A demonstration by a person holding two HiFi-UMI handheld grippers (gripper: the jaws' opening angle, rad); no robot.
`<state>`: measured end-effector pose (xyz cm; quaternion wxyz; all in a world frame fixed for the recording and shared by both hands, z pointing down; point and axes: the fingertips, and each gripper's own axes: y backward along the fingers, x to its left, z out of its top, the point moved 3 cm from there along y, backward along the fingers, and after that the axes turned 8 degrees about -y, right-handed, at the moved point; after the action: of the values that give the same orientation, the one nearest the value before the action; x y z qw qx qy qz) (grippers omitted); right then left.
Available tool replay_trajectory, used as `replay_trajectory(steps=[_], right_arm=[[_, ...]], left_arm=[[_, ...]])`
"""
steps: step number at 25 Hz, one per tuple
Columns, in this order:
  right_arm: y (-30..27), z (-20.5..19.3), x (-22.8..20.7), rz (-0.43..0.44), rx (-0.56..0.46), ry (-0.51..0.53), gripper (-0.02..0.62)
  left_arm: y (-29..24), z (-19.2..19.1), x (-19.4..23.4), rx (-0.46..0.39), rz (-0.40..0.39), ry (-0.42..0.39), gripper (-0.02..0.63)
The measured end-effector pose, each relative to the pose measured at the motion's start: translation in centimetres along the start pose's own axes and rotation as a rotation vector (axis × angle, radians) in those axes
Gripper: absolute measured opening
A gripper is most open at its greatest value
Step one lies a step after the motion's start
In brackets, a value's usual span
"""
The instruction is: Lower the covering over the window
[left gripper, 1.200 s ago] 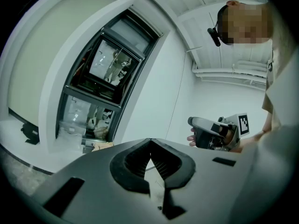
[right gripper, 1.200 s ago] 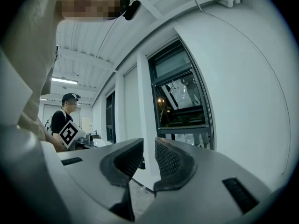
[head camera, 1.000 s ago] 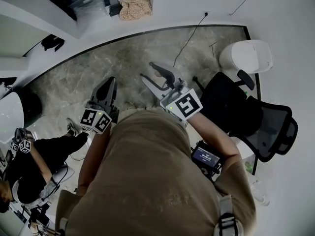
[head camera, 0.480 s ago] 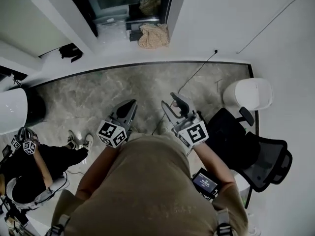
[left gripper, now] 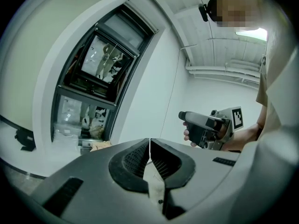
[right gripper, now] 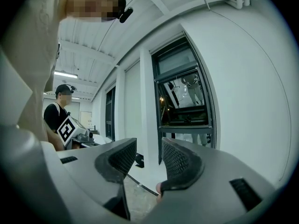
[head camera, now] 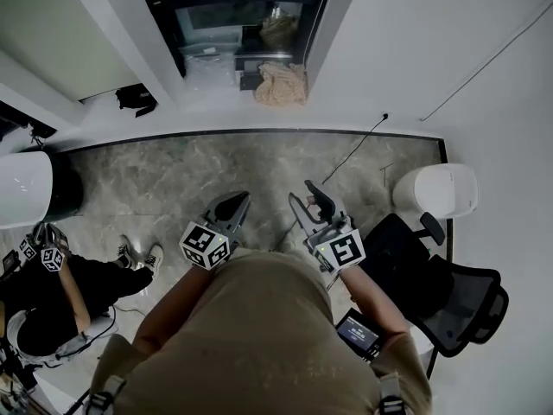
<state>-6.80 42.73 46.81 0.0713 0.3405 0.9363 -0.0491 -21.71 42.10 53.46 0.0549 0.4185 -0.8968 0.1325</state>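
Note:
The window (head camera: 242, 11) is a tall dark-framed pane set in the white wall ahead, seen at top centre in the head view. Its glass (left gripper: 100, 64) shows reflections and no covering across it; the same pane (right gripper: 184, 97) fills the middle of the right gripper view. My left gripper (head camera: 235, 202) points toward it from about a stride away, its jaws pressed together (left gripper: 149, 146) with nothing between. My right gripper (head camera: 309, 195) is held beside it, open and empty (right gripper: 149, 155), and also appears in the left gripper view (left gripper: 205, 127).
A beige cloth bundle (head camera: 281, 83) and a clear bag lie at the window's foot. A cable (head camera: 354, 150) runs over the marble floor. A white round stool (head camera: 436, 188) and black office chair (head camera: 458, 292) stand at right. A seated person (head camera: 52, 292) is at lower left.
The view has advanced toward the wall, so the window has come into sight at the top. Both grippers sit lower in the view, still pointing forward, left shut and right open.

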Motion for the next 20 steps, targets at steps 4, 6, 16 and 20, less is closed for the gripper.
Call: replay_trajectory(steps=[4,6,16,20], right_arm=[[0.3,-0.1,-0.6,-0.005,-0.004,-0.007,0.156],[0.7,0.2,-1.4,-0.022,-0.011,-0.019,0.156],[2.2,-0.2,-3.6,-0.069,-0.003,-0.022,0.156],[2.7,-0.1,-4.5,-0.083,-0.003,-0.018,0.156]], left_arm=[[-0.7,0.1,-0.2,0.009,-0.005,-0.009,0.014],[-1.3,0.2,-0.6,0.014,-0.01,-0.015,0.015],[-3.4,-0.1,-1.7,0.05,-0.032,-0.028,0.015],[-4.5,-0.1,-2.2,0.056,-0.048,-0.032,0.015]])
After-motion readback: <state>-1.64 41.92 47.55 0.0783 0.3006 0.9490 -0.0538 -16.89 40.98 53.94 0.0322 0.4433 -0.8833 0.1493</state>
